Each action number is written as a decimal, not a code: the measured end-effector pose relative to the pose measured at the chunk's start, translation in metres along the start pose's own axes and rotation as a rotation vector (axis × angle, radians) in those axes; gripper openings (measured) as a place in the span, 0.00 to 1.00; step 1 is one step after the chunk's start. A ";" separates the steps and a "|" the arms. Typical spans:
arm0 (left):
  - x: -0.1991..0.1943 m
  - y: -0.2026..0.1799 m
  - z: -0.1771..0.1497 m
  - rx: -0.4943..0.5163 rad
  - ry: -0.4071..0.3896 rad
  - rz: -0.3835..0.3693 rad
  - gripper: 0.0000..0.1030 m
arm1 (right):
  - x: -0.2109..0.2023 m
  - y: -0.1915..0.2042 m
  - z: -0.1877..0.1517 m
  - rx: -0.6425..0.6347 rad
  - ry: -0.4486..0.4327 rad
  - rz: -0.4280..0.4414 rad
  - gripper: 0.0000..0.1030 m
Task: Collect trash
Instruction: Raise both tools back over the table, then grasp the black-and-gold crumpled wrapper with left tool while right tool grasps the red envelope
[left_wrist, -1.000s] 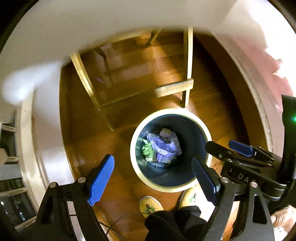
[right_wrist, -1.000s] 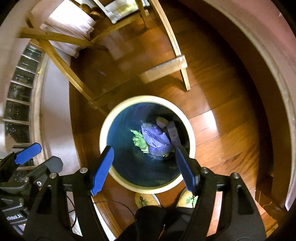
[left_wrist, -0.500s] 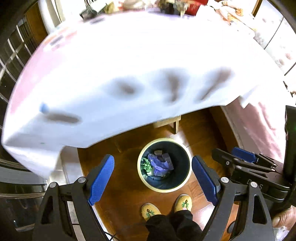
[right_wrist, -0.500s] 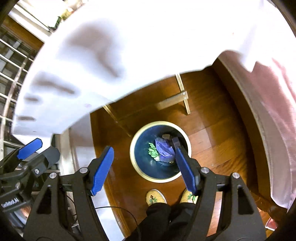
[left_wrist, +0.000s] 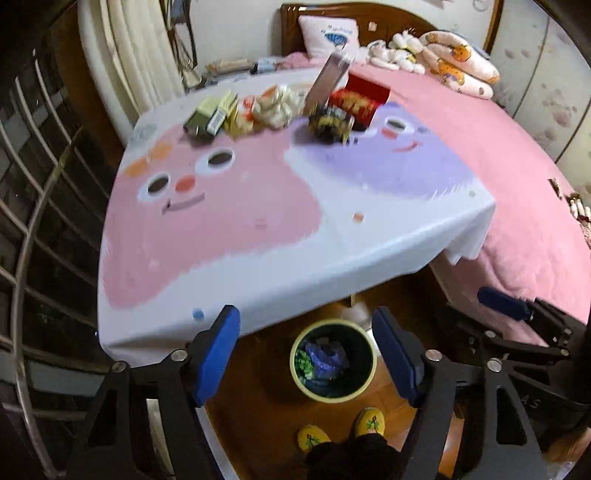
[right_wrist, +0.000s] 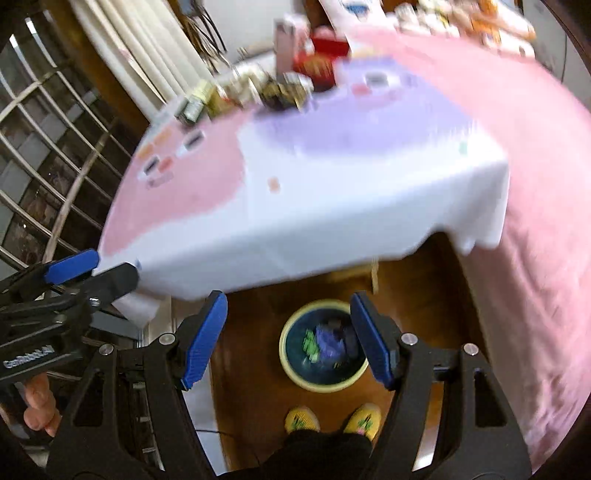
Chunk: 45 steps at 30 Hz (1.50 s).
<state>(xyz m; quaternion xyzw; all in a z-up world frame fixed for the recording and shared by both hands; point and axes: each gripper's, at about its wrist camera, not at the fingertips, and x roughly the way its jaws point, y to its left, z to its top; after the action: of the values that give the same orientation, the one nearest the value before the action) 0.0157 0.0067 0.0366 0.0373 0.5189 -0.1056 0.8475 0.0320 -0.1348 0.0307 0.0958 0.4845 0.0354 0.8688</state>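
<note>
A round bin with a cream rim stands on the wood floor below the table's front edge; it holds purple and green crumpled trash. It also shows in the right wrist view. My left gripper is open and empty, high above the bin. My right gripper is open and empty too, beside the left one. Snack packets and boxes lie at the table's far edge, also seen blurred in the right wrist view.
The table wears a white cloth with pink and purple cartoon faces. A pink bed lies to the right. A window grille is at the left. Yellow slippers stand by the bin.
Both grippers have risen from close above the bin to above table height. The tabletop and its packets have come into view. Both stay open and empty.
</note>
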 end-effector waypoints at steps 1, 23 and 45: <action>-0.005 0.001 0.005 0.005 -0.006 -0.006 0.69 | -0.008 0.003 0.009 -0.012 -0.021 -0.005 0.65; 0.070 0.000 0.205 -0.236 -0.031 0.040 0.69 | 0.113 -0.038 0.259 -0.462 -0.132 -0.032 0.55; 0.223 0.000 0.292 -0.489 0.119 0.049 0.69 | 0.262 -0.088 0.332 -0.667 -0.043 0.092 0.18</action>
<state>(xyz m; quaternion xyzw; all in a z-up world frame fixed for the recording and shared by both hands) 0.3683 -0.0751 -0.0273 -0.1500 0.5770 0.0460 0.8016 0.4497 -0.2246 -0.0355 -0.1711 0.4229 0.2289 0.8599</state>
